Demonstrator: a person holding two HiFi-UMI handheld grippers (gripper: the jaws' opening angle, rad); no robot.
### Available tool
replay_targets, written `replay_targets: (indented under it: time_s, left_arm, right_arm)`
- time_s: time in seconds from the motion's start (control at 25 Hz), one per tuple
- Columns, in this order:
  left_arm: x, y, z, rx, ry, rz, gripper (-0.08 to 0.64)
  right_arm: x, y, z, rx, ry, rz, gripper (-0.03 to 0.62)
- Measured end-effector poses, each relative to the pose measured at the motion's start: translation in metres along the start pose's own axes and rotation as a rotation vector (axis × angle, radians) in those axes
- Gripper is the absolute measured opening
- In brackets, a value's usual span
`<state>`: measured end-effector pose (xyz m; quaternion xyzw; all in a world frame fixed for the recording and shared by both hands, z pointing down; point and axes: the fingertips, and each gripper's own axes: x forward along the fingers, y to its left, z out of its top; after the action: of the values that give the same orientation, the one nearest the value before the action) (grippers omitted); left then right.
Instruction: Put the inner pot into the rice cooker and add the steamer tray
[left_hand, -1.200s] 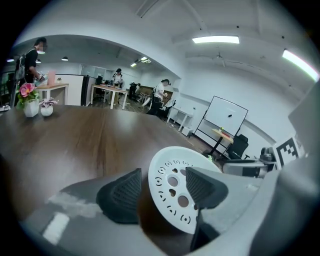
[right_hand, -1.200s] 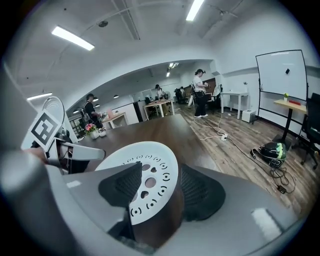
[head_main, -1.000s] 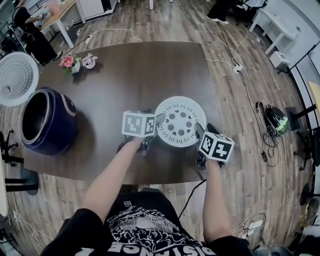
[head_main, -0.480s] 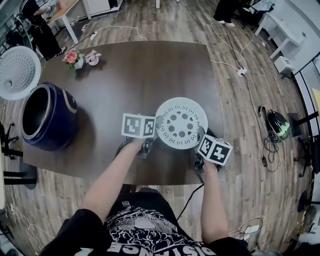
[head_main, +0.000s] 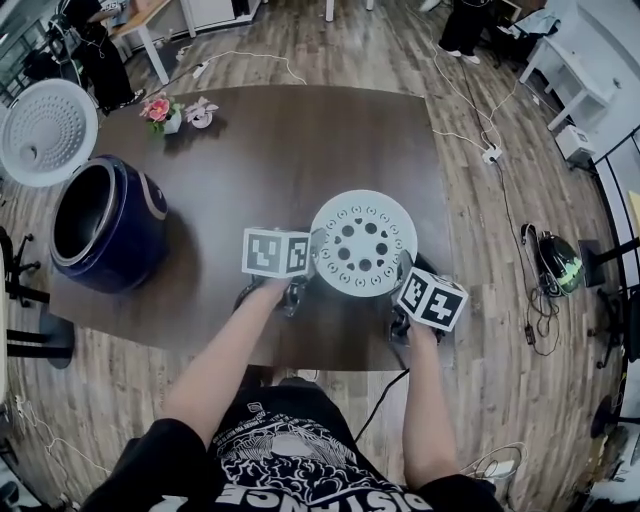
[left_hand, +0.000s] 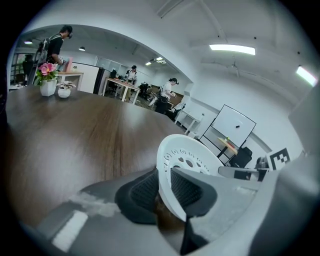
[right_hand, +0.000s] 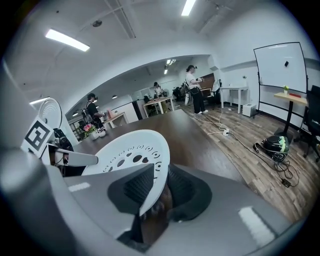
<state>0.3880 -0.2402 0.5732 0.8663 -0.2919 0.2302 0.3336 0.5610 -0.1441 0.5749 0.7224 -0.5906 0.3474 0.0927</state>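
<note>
Left gripper (head_main: 306, 272) and right gripper (head_main: 401, 287) had just closed on the steamer tray (head_main: 362, 243), rim pinched at 8 and 4 o'clock, evidently for a balanced lift.

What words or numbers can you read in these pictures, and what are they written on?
"DISTANCE", or so it seems: upside down at the picture's bottom edge, on the person's black T-shirt.
Small white tag higher on the T-shirt: too small to read.
Marker cubes: only black-and-white square patterns, no letters.
Steamer tray and rice cooker: no writing can be made out.
</note>
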Motion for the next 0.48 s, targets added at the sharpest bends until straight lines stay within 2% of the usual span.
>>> replay_targets:
  time_s: [0.48]
  left_arm:
    - [-0.070,0.040,0.038,-0.021,-0.150,0.074,0.083]
  right_arm:
    - [0.007,0.082,0.042,-0.132,-0.068,0.111,0.083]
